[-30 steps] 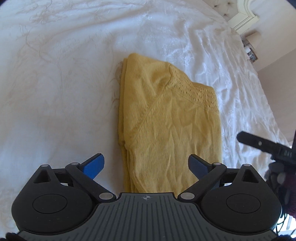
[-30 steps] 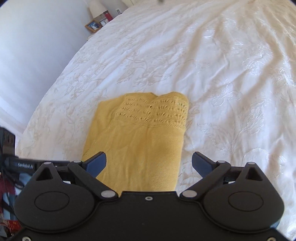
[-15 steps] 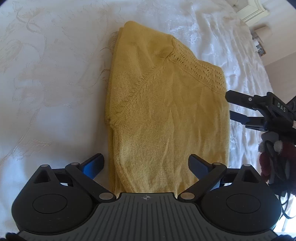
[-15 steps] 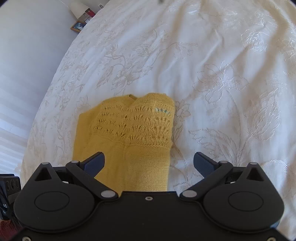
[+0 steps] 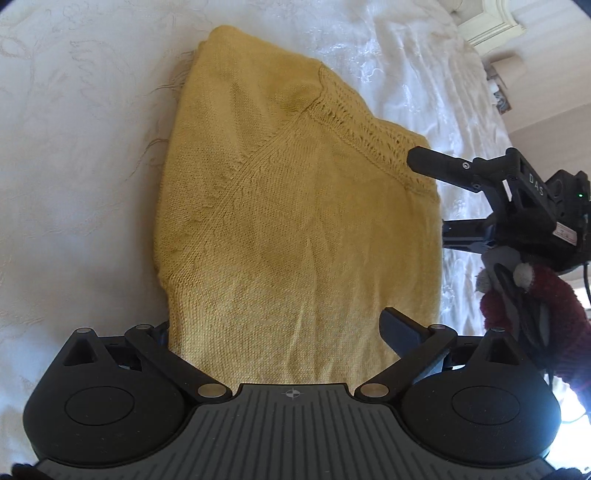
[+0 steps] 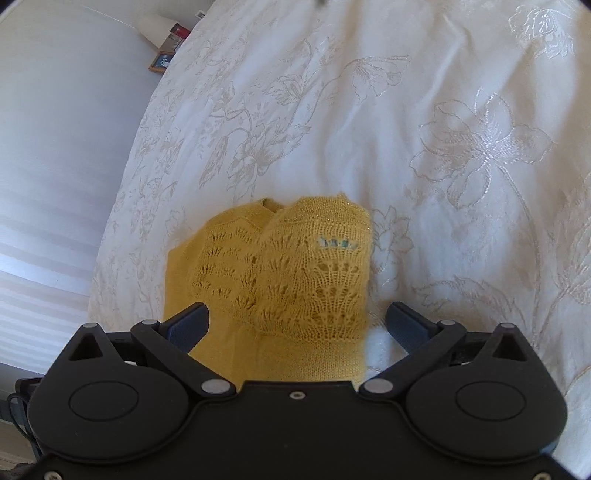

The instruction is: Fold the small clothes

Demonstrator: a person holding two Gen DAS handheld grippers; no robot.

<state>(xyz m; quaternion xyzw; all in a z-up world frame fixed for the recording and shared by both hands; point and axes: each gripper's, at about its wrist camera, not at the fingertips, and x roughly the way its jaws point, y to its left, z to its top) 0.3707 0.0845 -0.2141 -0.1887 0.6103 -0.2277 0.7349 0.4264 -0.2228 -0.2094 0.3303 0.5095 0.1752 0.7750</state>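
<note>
A folded yellow knit garment [image 5: 295, 221] lies on the white embroidered bedspread [image 5: 74, 147]. My left gripper [image 5: 280, 328] is open, low over the garment's near plain-knit end, its fingers straddling the cloth. My right gripper [image 6: 297, 321] is open over the lacy yoke end [image 6: 295, 273], one finger over the cloth and the other over the bedspread [image 6: 443, 184]. In the left wrist view the right gripper [image 5: 428, 195] comes in from the right, jaws apart at the garment's right edge.
A headboard corner [image 5: 487, 22] and bedside items [image 5: 498, 99] lie at the far right. In the right wrist view a lamp and picture frames [image 6: 166, 40] stand beyond the bed's left edge, next to a white wall.
Both grippers have come down and closer to the garment, which fills more of each view. The right gripper has reached the garment's right edge. Both stay open.
</note>
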